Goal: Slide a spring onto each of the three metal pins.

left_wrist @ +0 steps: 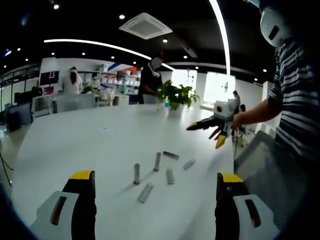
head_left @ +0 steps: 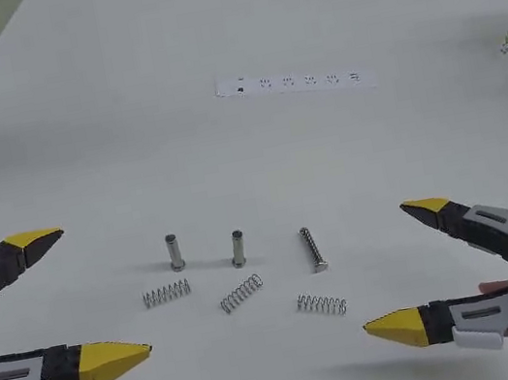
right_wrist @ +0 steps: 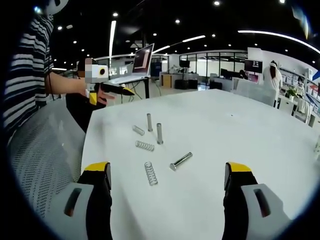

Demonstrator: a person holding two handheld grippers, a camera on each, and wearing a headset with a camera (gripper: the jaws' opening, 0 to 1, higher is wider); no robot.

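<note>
At zero of three, with three coiled wire springs (head_left: pixel 241 293) loose on the white surface (head_left: pixel 228 155) just beside three bare silver metal pins (head_left: pixel 238 248), and yellow-tipped left gripper (head_left: pixel 104 290) and right gripper (head_left: pixel 385 268) gaping empty at either side.

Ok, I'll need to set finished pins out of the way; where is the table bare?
The broad strip between the power strip and the pins is bare, as is the far left of the table. Crowded: the cluster of pins and springs between the left gripper and right gripper.
</note>
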